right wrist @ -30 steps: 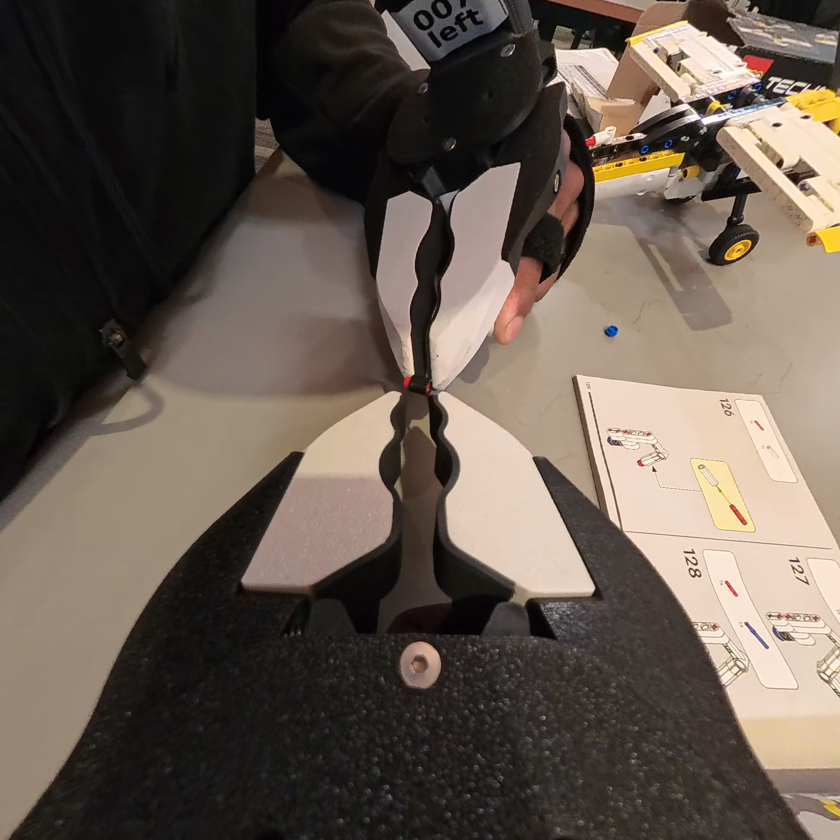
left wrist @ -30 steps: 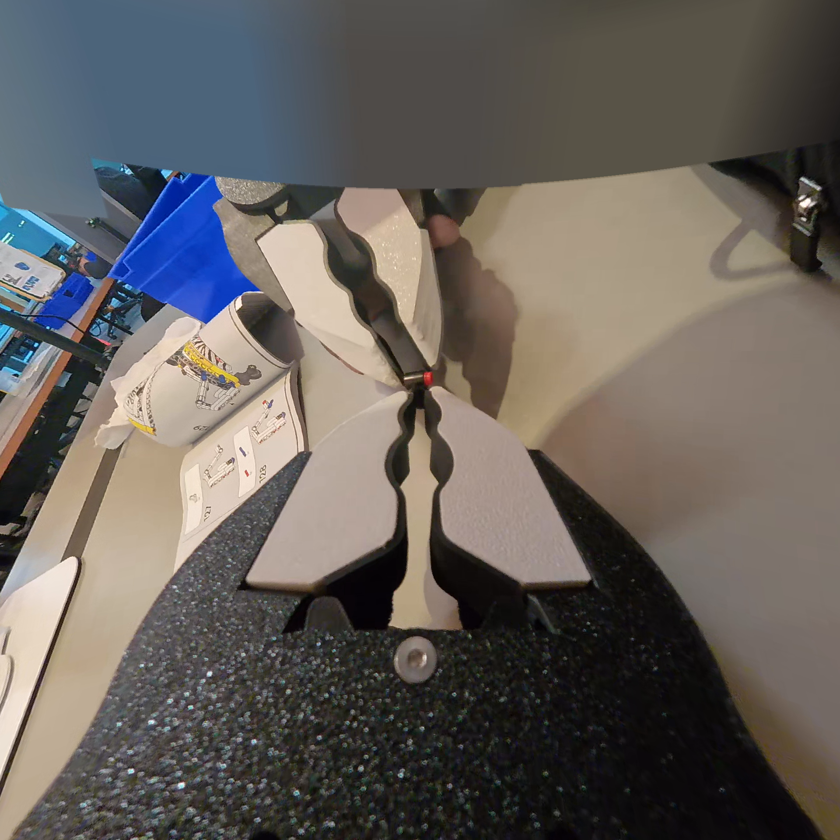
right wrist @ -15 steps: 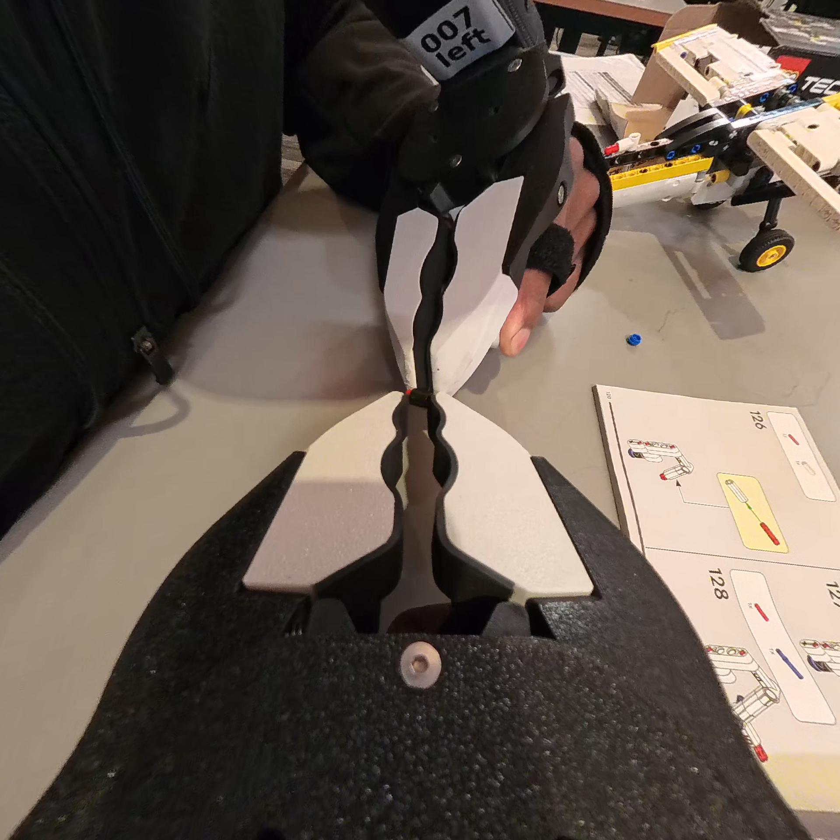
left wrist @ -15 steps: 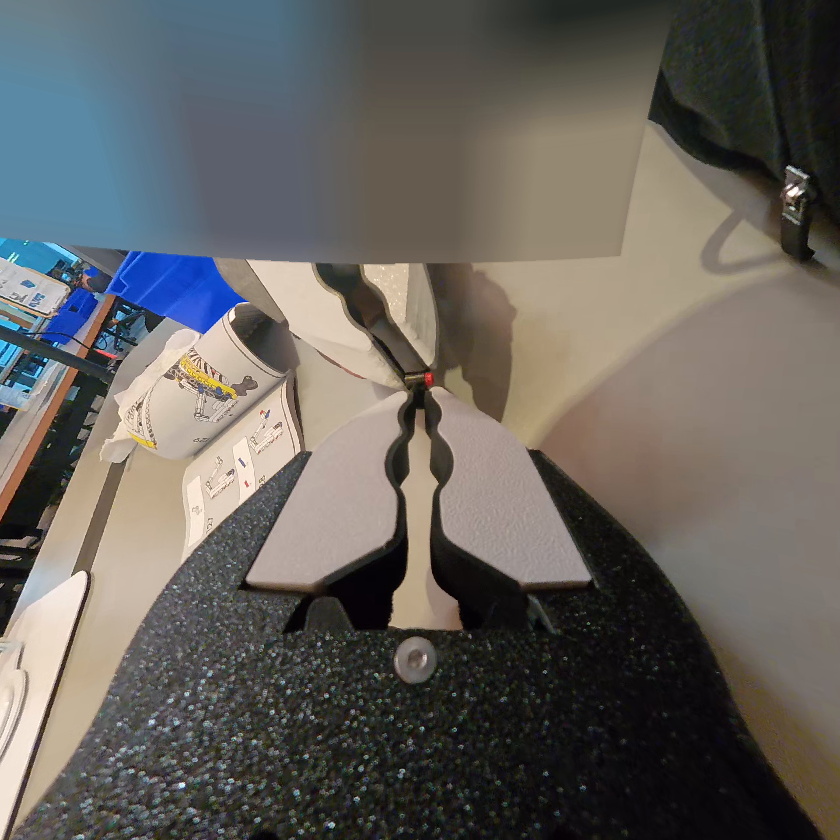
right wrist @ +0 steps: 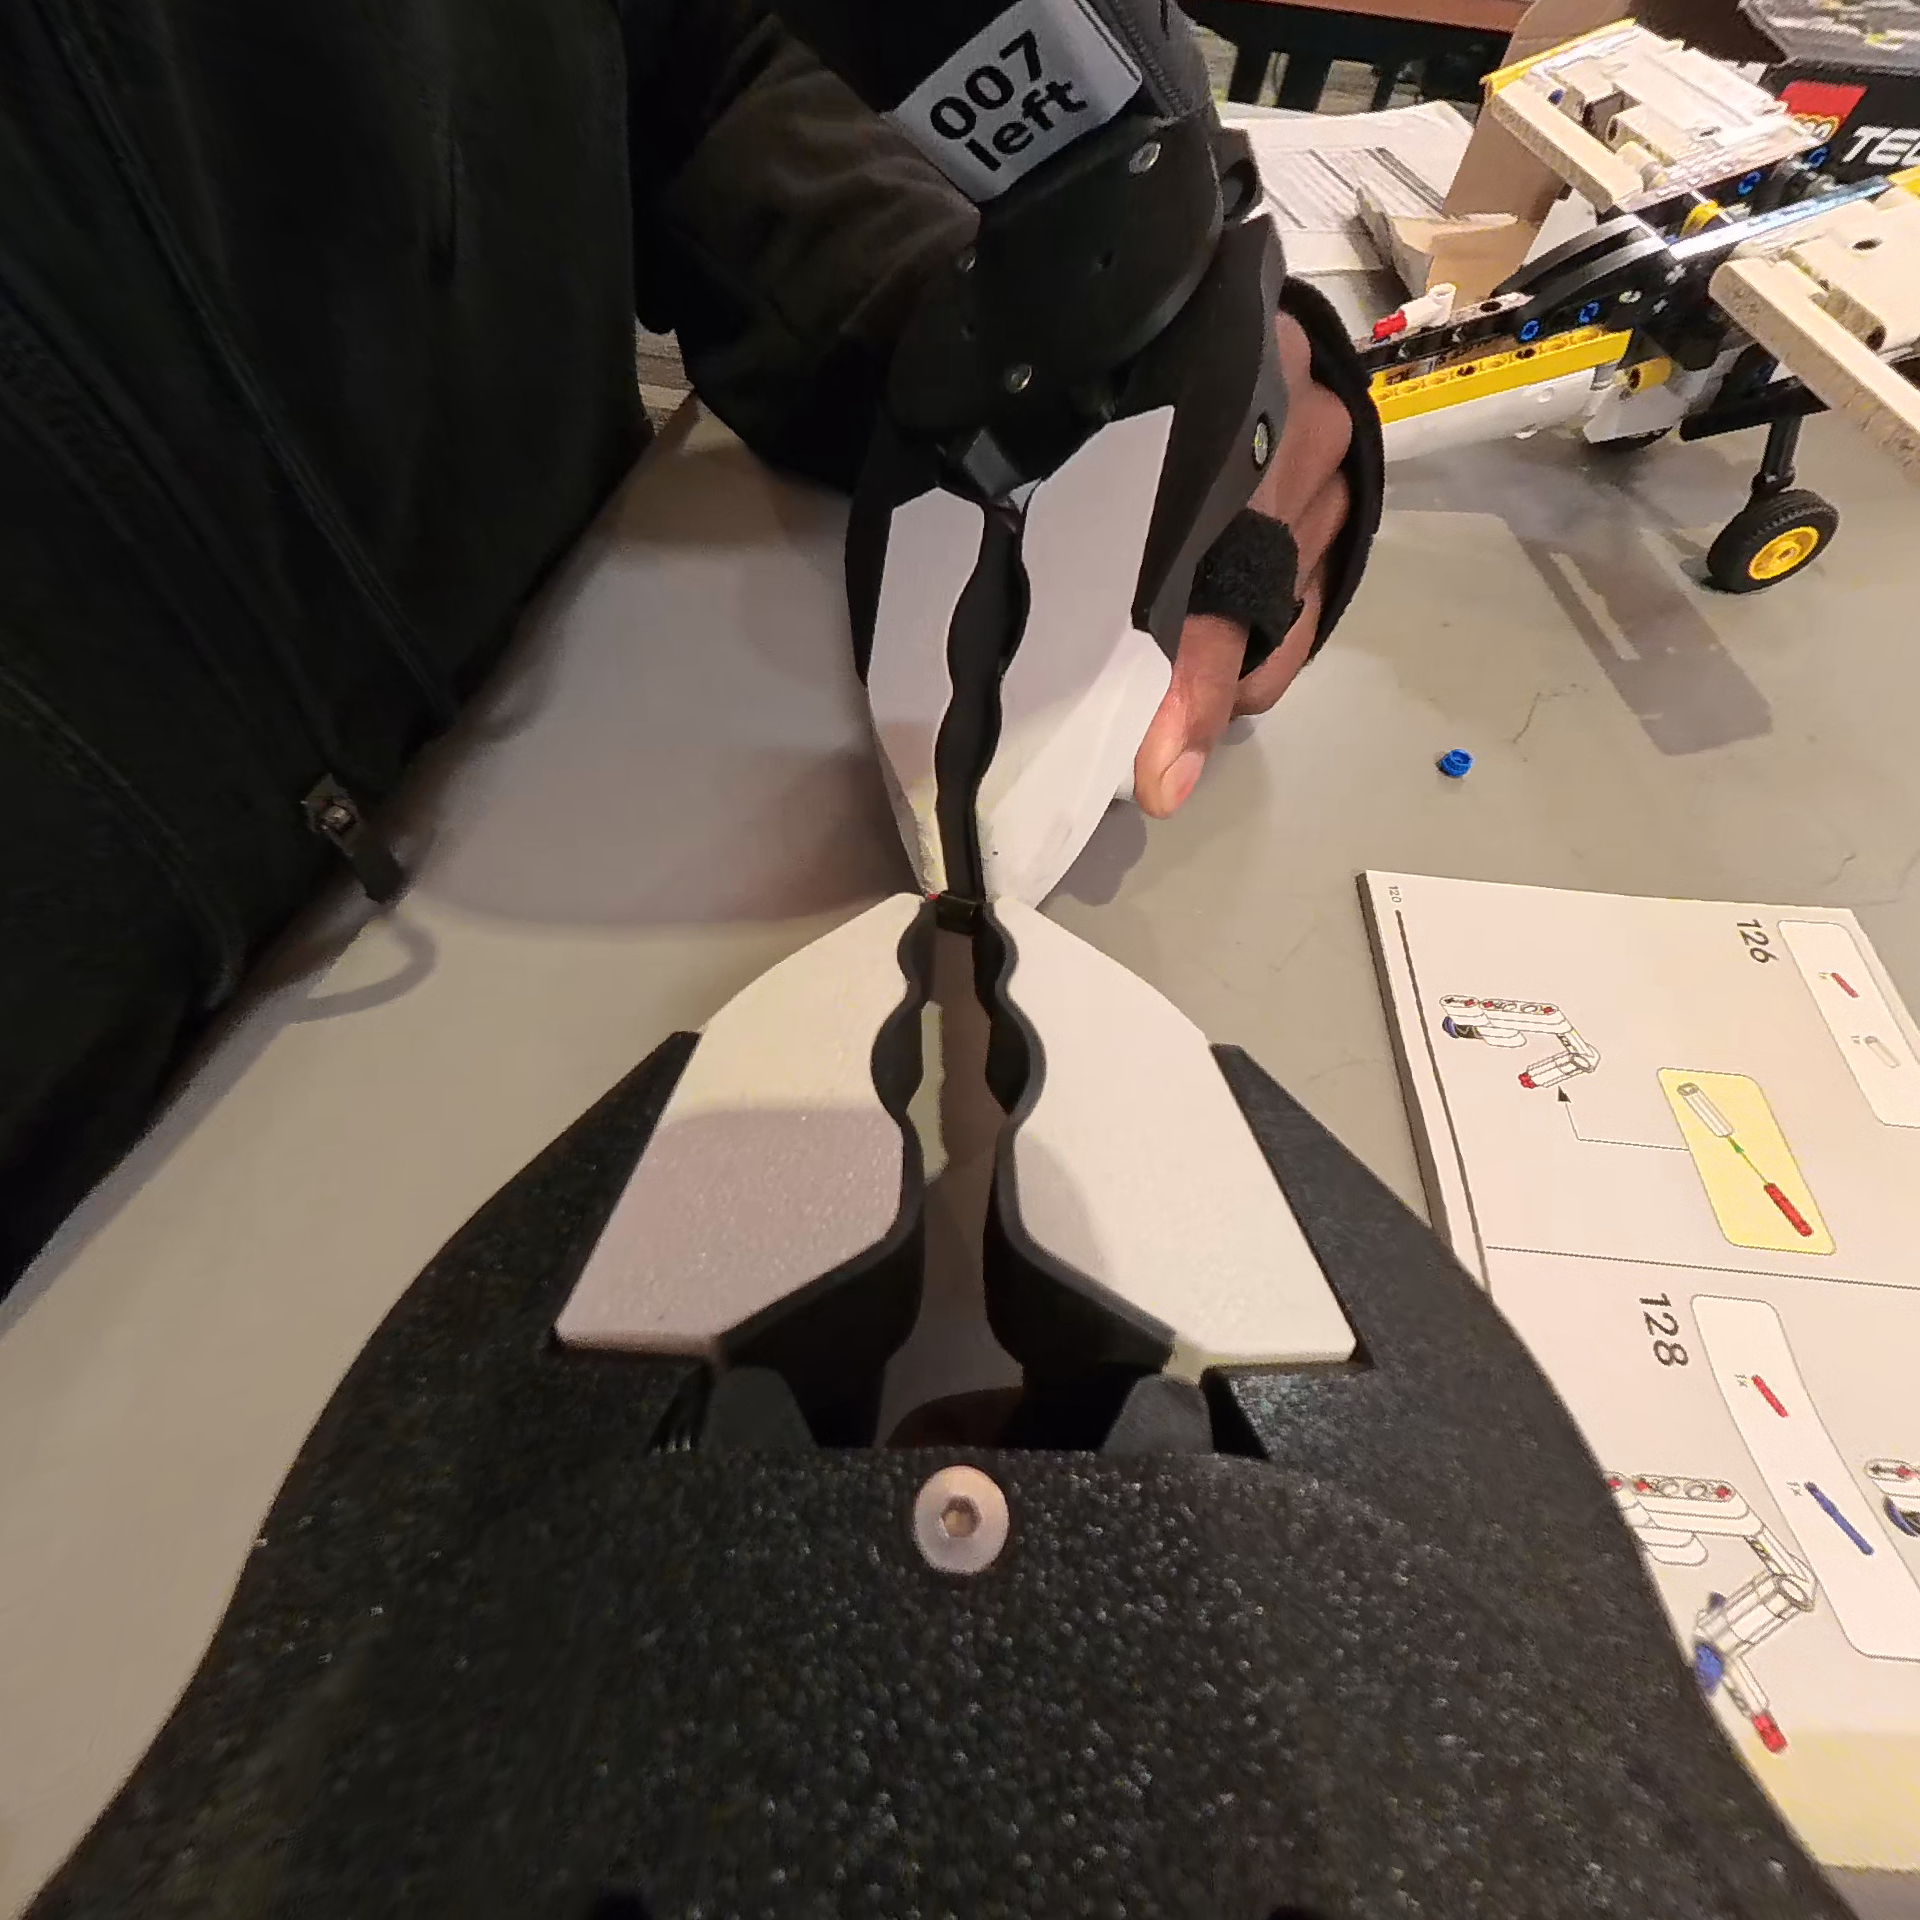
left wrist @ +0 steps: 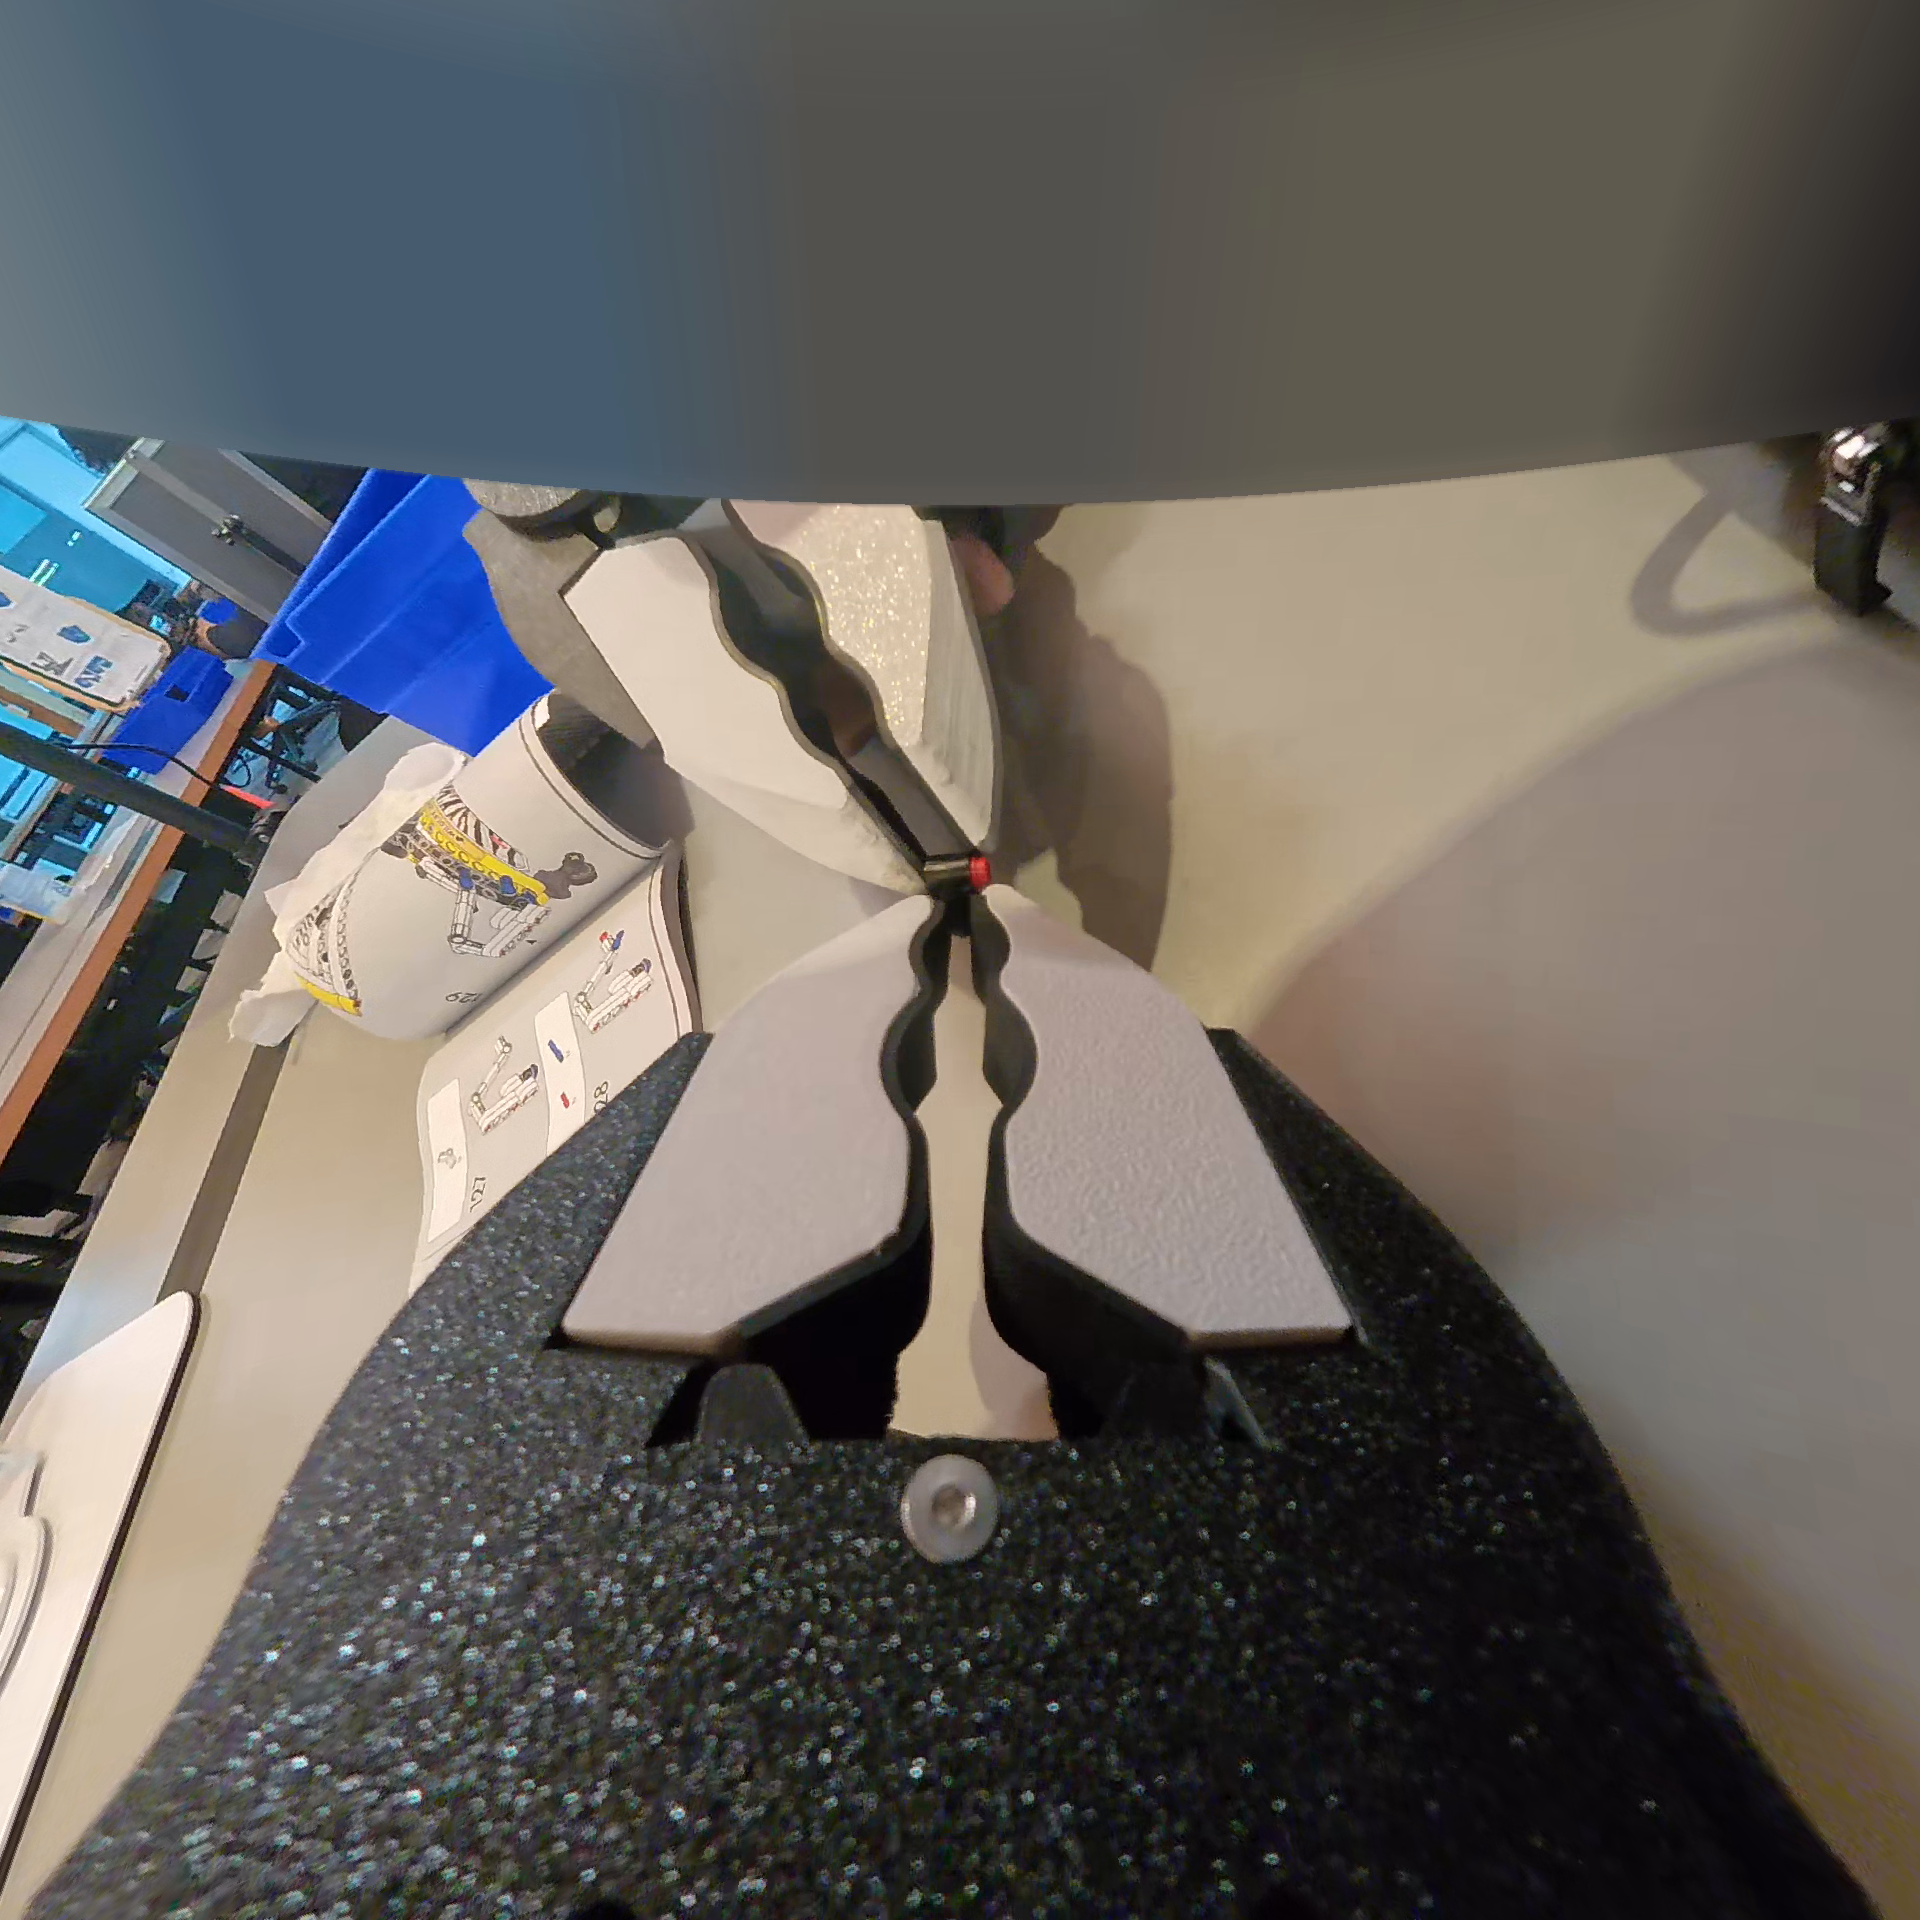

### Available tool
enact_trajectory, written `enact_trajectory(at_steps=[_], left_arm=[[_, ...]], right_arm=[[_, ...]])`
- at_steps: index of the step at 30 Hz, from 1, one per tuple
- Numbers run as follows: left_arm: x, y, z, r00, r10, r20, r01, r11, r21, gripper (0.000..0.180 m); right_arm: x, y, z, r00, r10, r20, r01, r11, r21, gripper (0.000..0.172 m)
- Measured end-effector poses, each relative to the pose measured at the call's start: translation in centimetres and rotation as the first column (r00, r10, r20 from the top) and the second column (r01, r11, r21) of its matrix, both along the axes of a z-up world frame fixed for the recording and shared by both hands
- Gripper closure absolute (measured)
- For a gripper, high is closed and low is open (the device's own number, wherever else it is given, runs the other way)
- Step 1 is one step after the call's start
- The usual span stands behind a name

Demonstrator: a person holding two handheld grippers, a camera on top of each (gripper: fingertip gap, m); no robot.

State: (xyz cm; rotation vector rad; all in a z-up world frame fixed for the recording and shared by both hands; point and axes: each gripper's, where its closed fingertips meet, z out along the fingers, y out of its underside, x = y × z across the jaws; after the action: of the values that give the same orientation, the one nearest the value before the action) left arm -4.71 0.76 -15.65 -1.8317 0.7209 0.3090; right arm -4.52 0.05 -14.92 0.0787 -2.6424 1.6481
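My two grippers meet tip to tip above the grey table (right wrist: 582, 790). A small black cylinder piece (right wrist: 957, 915) with a red pin end (left wrist: 978, 871) sits where the tips meet. My right gripper (right wrist: 957, 918) is shut on it, both pads against its sides. My left gripper (left wrist: 958, 914) is shut on the same piece from the other side. The left gripper (right wrist: 961, 883) also shows in the right wrist view, held by a hand (right wrist: 1236, 665), and the right gripper (left wrist: 951, 868) shows in the left wrist view.
An open instruction booklet (right wrist: 1662, 1195) lies at the right, its far page curled up (left wrist: 457, 883). A white and yellow brick-built plane (right wrist: 1558, 312) stands behind it. A small blue piece (right wrist: 1457, 762) lies loose. A person's black jacket (right wrist: 260, 520) borders the table. Blue bins (left wrist: 416, 613) stand beyond. Both grippers' tips are close together, under 4 cm apart.
My right gripper's pads have closed a little onto the black piece that the left gripper's tips were holding. Both grippers have stayed tip to tip, shifting only slightly.
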Motion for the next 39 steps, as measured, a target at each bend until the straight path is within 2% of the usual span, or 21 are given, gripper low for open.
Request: enact_trajectory(at_steps=[13, 39], left_arm=[[0.42, -0.04, -0.16, 1.000, -0.026, 0.013, 0.026, 1.000, -0.009, 0.176], [0.04, 0.09, -0.67, 1.000, 0.002, 0.007, -0.001, 0.999, -0.042, 0.176]], right_arm=[[0.48, 0.13, -0.17, 0.997, 0.051, 0.065, -0.052, 0.999, 0.016, 0.169], [0.04, 0.05, -0.61, 0.997, 0.013, 0.081, -0.016, 0.999, 0.042, 0.166]])
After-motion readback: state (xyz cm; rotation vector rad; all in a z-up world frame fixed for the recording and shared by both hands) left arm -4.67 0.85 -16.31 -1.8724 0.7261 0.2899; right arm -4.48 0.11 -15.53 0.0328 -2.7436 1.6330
